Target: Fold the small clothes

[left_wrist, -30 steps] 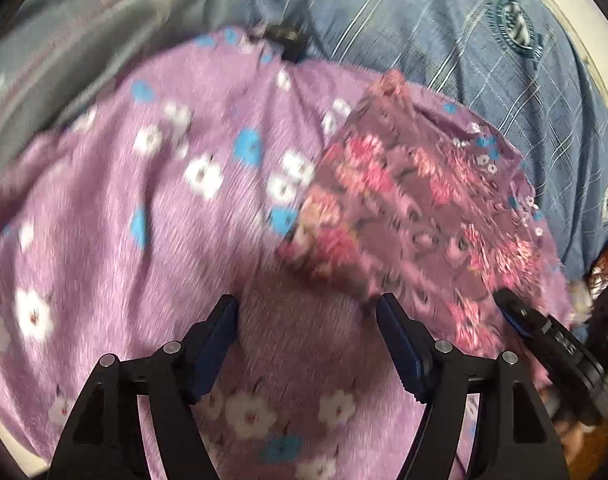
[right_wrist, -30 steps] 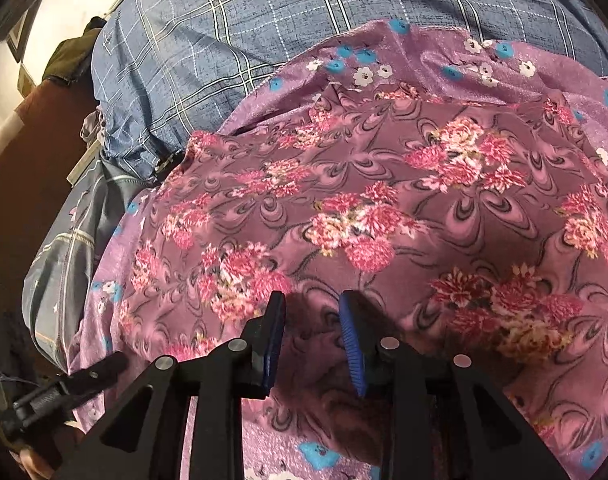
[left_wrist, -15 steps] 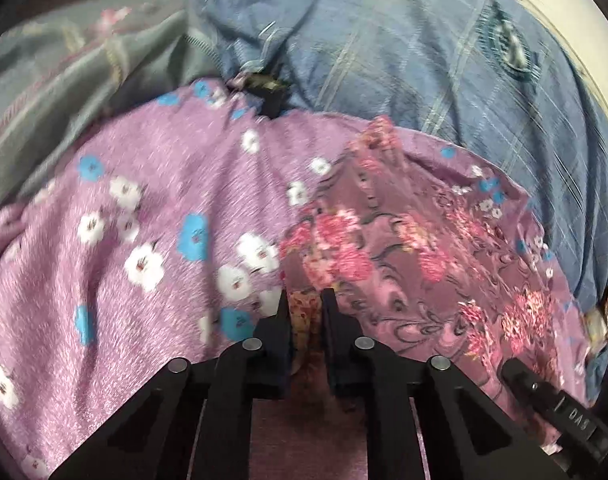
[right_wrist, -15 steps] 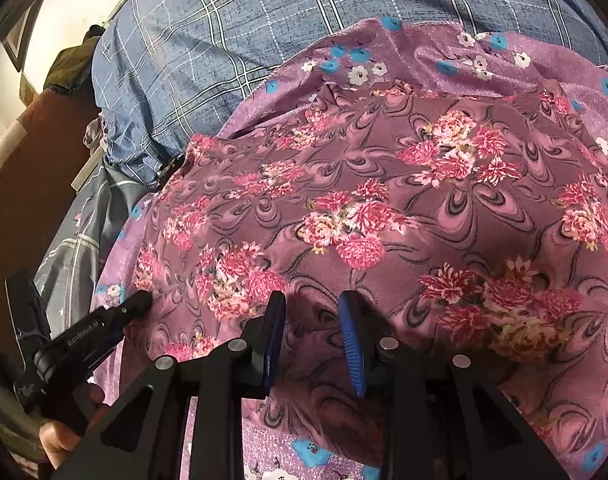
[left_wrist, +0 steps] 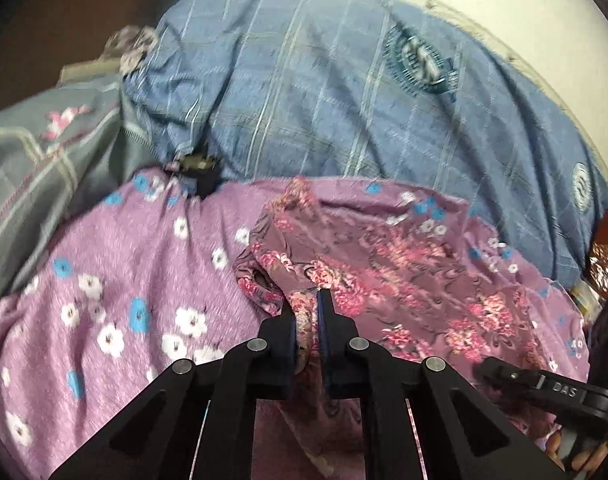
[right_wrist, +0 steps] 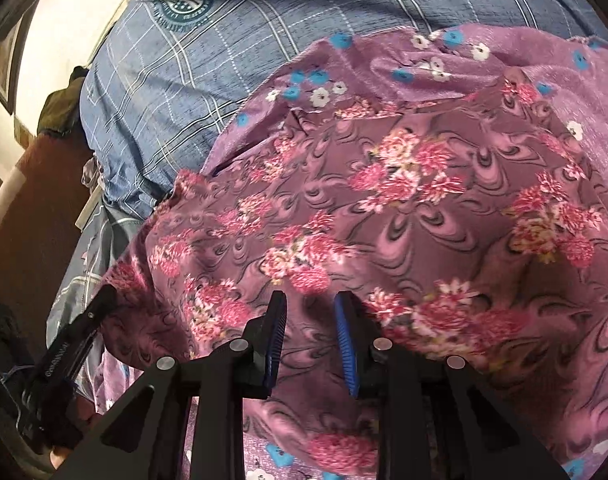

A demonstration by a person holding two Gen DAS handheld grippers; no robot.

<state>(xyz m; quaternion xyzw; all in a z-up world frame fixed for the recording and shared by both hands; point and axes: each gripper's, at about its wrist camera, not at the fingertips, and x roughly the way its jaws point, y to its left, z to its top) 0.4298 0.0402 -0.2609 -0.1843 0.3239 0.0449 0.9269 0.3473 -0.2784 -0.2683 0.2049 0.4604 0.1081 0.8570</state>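
- Small garment [left_wrist: 404, 280]: thin mauve cloth printed with pink flower clusters and dark swirls; lay rumpled on the lilac spread, one edge bunched into a ridge at the left gripper.
- Left gripper [left_wrist: 306, 312]: jaws nearly together, pinching that gathered edge between the pads.
- Right gripper [right_wrist: 310, 316]: jaws closing, part-way apart, garment cloth between them; firm pinch could not be confirmed.
- Step in hand, as judged: taking hold of the near edge at two points, ahead of the first fold.
- Next move, as judged: both holds secure, then the edge raised and carried across evenly, so the limp cloth would not slip or drag the spread.
- Lilac spread [left_wrist: 116, 280]: soft, finely flecked weave, white and blue blossoms, creased.
- Blue checked bedding [left_wrist: 324, 80]: crinkled, plump, round crest prints, beyond the garment.
- Grey floral fabric [left_wrist: 44, 152]: far left.
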